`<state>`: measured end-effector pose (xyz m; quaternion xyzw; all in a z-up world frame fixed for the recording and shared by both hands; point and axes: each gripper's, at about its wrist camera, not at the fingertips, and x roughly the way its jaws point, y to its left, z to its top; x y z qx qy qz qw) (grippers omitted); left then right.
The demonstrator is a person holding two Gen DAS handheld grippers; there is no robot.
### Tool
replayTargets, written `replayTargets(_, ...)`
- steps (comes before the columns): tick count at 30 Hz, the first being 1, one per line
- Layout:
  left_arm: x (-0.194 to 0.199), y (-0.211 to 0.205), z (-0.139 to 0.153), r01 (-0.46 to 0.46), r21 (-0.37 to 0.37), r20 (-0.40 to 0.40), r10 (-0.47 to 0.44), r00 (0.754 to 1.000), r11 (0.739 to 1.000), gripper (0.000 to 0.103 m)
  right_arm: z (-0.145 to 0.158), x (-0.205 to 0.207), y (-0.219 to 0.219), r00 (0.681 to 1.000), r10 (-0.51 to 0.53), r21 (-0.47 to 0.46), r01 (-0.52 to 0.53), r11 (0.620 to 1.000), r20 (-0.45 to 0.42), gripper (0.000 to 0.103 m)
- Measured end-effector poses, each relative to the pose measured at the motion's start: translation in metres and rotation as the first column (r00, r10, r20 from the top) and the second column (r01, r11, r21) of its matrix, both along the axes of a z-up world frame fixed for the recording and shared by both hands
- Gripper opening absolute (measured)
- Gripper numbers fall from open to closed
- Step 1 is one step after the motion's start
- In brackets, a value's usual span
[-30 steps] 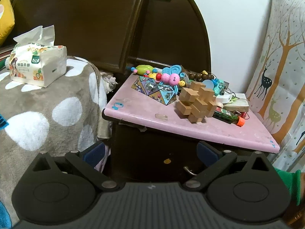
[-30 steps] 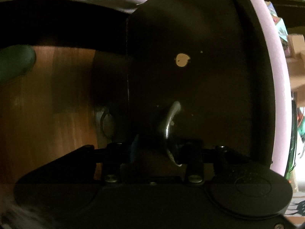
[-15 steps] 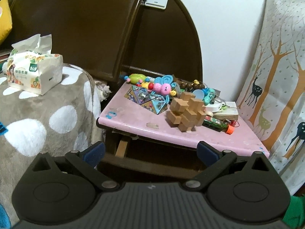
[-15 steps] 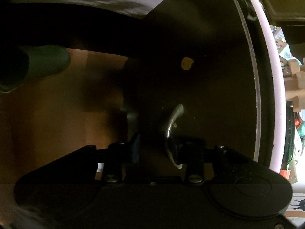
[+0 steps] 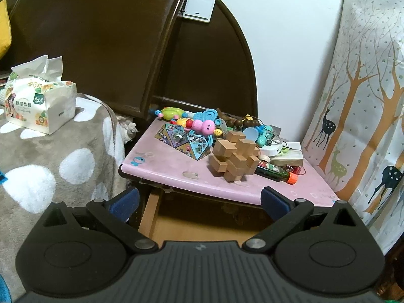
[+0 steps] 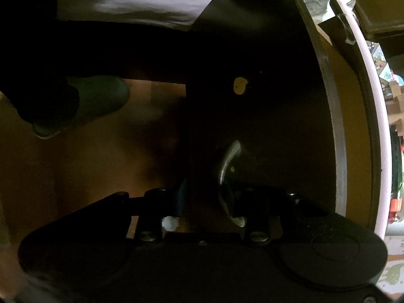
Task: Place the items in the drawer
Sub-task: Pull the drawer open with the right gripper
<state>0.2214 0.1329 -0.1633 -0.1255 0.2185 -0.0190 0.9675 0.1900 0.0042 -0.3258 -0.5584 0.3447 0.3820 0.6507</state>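
The nightstand drawer (image 5: 202,223) stands pulled out under the pink top (image 5: 166,164), its pale wooden floor showing. On the top lie a wooden burr puzzle (image 5: 233,156), a folding picture cube (image 5: 184,141), a pink caterpillar toy (image 5: 202,125), a dark bottle with an orange cap (image 5: 275,173) and other small items. My left gripper (image 5: 199,202) is open and empty, in front of the drawer. My right gripper (image 6: 209,202) is shut on the metal drawer handle (image 6: 227,161) of the dark drawer front (image 6: 257,116).
A bed with a grey spotted blanket (image 5: 63,161) and a tissue pack (image 5: 38,101) lies left of the nightstand. A dark headboard (image 5: 101,38) stands behind. A deer-print curtain (image 5: 358,101) hangs at the right. A green-gloved finger (image 6: 96,101) shows beside the drawer front.
The drawer has slid out with the right gripper on its handle; its wooden inside now shows. The left gripper has risen and pulled back a little.
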Motion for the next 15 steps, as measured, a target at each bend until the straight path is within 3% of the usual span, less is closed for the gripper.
replayTargets(15,-0.001,-0.007,-0.003,0.029,0.019,-0.007,-0.029,1.000,0.999,0.103,-0.018,-0.045,0.006,0.999,-0.024,0.025,0.025,0.999,-0.021,0.033)
